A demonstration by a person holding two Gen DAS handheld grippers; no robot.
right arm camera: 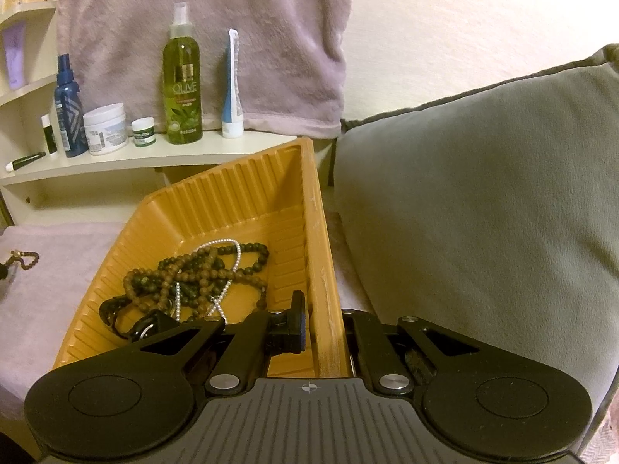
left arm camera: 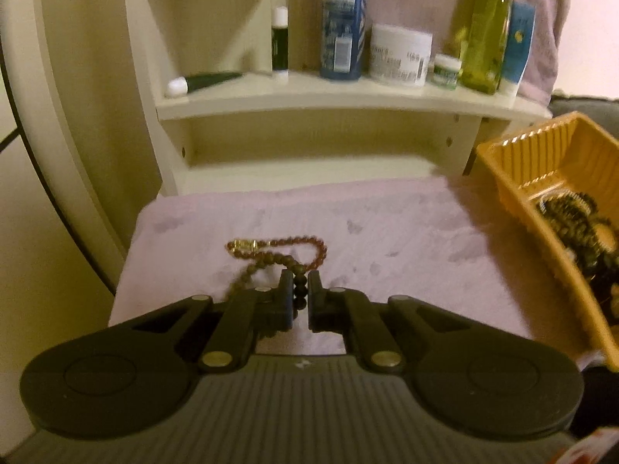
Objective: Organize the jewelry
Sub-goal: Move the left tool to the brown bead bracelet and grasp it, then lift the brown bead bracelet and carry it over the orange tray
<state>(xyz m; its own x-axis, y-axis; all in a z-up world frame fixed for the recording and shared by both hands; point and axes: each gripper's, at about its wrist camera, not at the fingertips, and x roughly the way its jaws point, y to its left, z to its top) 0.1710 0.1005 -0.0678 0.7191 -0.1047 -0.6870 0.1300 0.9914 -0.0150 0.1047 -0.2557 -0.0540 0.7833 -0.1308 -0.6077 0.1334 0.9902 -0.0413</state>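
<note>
Two wrist views over a pink towel (left arm camera: 387,239) spread on a surface in front of a cream shelf (left arm camera: 348,96). In the left view, the left gripper (left arm camera: 300,282) is clenched on a brown bead strand (left arm camera: 286,255): dark beads sit pinched between its two black fingers, and the rest of the strand trails away over the towel in a loop, ending in a small gold clasp (left arm camera: 243,245) that lies on the cloth. To the right of the strand, at the towel's edge, stands an orange tray (left arm camera: 499,162) with ribbed walls. In the right view, the right gripper (right arm camera: 325,317) is clamped on the tray's near right wall (right arm camera: 323,270), one finger inside the tray and the other outside it. Inside the tray lies a tangled heap of beads (right arm camera: 193,274), brown and dark green strands with a thin white pearl string (right arm camera: 220,247) crossing over them. A grey cushion (right arm camera: 483,193) lies just to the right of the tray. On the shelf behind stand a blue bottle (left arm camera: 342,19), a white jar (left arm camera: 400,56), a small green-labelled jar (left arm camera: 447,71) and a green spray bottle (left arm camera: 485,38), with a tube lying on its side at the left end.
</note>
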